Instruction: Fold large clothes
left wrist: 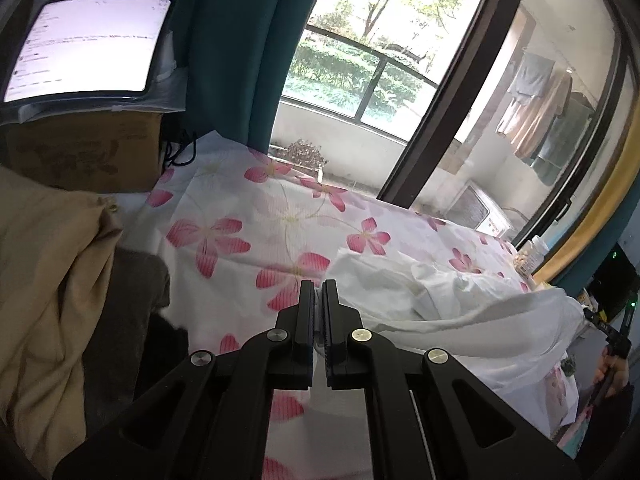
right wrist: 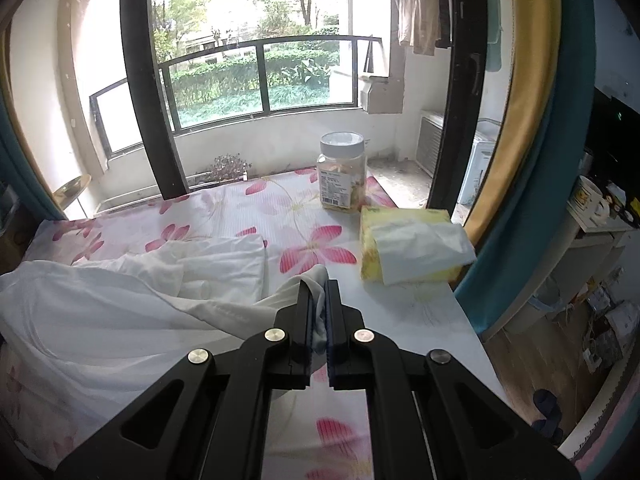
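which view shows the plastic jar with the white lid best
The right wrist view. There the jar stands upright and whole at the far edge of the floral sheet, label facing the camera, beside the tissue pack. The left wrist view shows only a small, blurred part at the bed's far right edge.

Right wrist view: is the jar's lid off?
No. The clear jar stands upright on the floral sheet with its white lid on top.

My table's floral cloth point(right wrist: 304, 216) runs to a far black-framed window point(right wrist: 256, 76), bright with daylight and green hedge. A teal curtain point(left wrist: 236, 48) hangs left beside a lit monitor point(left wrist: 88, 44); wooden floor point(right wrist: 532, 364) lies right.
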{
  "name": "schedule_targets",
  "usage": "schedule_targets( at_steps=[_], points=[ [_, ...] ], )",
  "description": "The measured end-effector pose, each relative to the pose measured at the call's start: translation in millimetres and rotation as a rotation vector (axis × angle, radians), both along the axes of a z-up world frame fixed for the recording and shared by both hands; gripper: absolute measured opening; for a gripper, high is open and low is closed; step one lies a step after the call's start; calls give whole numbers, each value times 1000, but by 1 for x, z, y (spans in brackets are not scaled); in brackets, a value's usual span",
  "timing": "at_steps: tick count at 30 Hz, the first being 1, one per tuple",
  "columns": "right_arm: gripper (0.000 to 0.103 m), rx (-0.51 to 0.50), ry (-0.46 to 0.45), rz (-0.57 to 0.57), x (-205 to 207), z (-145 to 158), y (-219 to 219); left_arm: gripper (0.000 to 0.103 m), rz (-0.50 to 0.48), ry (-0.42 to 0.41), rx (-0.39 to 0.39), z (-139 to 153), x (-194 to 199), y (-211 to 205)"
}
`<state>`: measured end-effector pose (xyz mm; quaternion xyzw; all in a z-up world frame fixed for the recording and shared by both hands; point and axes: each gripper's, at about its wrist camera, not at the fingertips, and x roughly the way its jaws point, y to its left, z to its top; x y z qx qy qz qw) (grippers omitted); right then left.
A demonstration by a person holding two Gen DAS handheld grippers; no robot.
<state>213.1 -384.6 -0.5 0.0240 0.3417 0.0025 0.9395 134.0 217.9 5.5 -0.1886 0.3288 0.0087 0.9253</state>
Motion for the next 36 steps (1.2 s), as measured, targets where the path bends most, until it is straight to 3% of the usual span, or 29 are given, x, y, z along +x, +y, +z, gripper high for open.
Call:
schedule_targets(
  at_steps=[13, 24, 27, 29, 30, 31, 33, 36],
  points=[
    [5, -24, 65, 28, 87, -16, 12, 4, -8, 59, -18, -20, 91, 12],
    [6, -30, 182, 35, 141, -53, 22, 4, 10, 211, -64, -83, 161, 23],
    [8, -52, 192, 31, 144, -56, 26, 6, 34, 200, -49, -84, 164, 25],
    [13, -69, 183, 28, 143, -53, 28, 24, 47, 170, -46, -76, 160, 27],
    [15, -74, 172, 26, 140, -49, 29, 44, 52, 152, -50, -71, 158, 28],
    [23, -76, 162, 24, 137, -45, 30, 55, 59, 127, -59, -64, 153, 30],
    [46, -79, 135, 23, 133, -36, 32, 56, 61, 90, -66, -50, 144, 29],
    [47, -79, 86, 23, 119, -18, 37, 56, 35, 49, -44, -31, 124, 14]
  ],
)
